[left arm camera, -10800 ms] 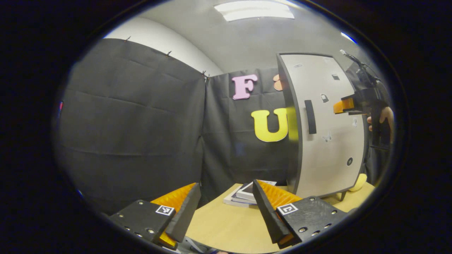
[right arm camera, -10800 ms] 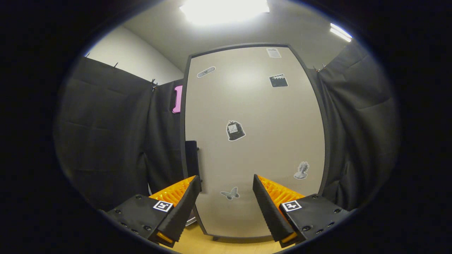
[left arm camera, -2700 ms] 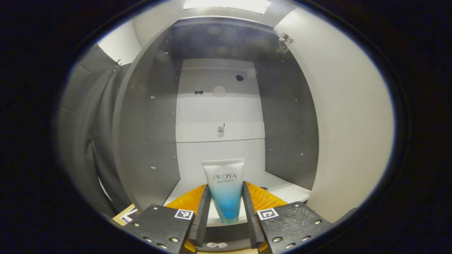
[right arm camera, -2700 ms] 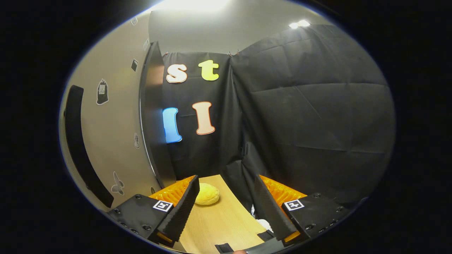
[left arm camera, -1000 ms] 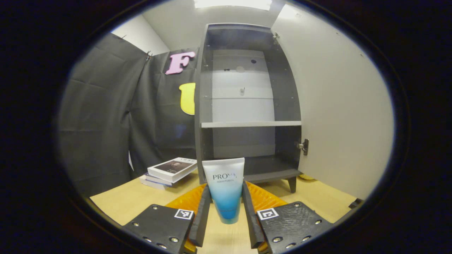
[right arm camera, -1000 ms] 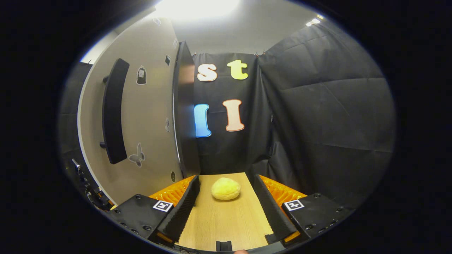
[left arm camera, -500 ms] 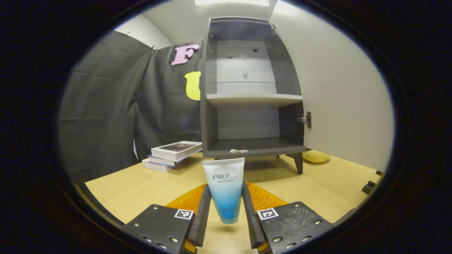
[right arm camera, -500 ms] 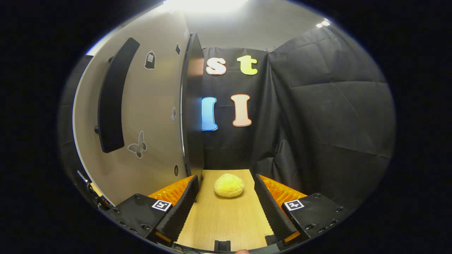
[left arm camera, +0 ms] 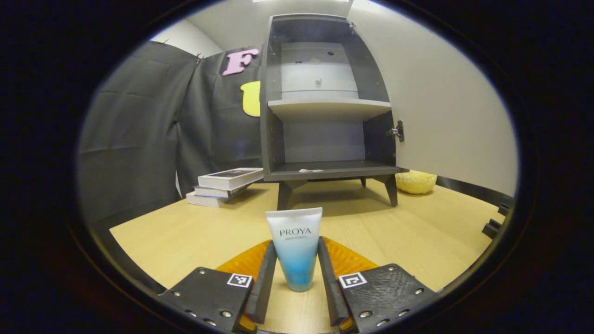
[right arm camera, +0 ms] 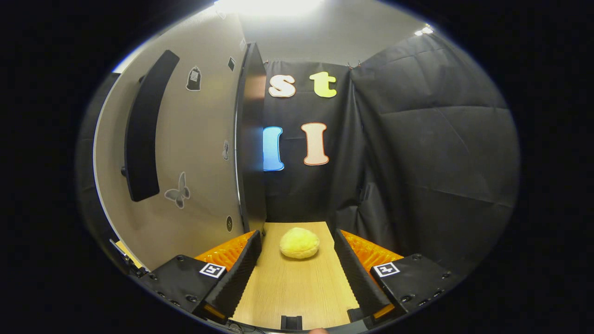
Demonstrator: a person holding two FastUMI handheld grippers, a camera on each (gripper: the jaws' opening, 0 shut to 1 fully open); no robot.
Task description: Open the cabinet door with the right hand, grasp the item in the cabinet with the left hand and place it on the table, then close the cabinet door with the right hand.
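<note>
A white and blue tube (left arm camera: 295, 248) stands cap-down between the fingers of my left gripper (left arm camera: 294, 284), which is shut on it just above or at the wooden table (left arm camera: 195, 232). Farther back stands the dark cabinet (left arm camera: 325, 97) with its door (left arm camera: 445, 116) swung wide to the right and its shelves bare. In the right gripper view my right gripper (right arm camera: 297, 273) is open with nothing in it, low over the table (right arm camera: 297, 287). The outer face of the door (right arm camera: 185, 153), with its long dark handle (right arm camera: 141, 134), stands to its left.
A stack of books (left arm camera: 225, 183) lies left of the cabinet. A yellow soft lump (left arm camera: 414, 181) sits behind the door, also ahead of my right gripper as a yellow lump (right arm camera: 299, 243). Black cloth walls close in the table on both sides.
My left gripper has carried the tube out of the cabinet, back and down to table height. The right gripper has barely moved beside the open door.
</note>
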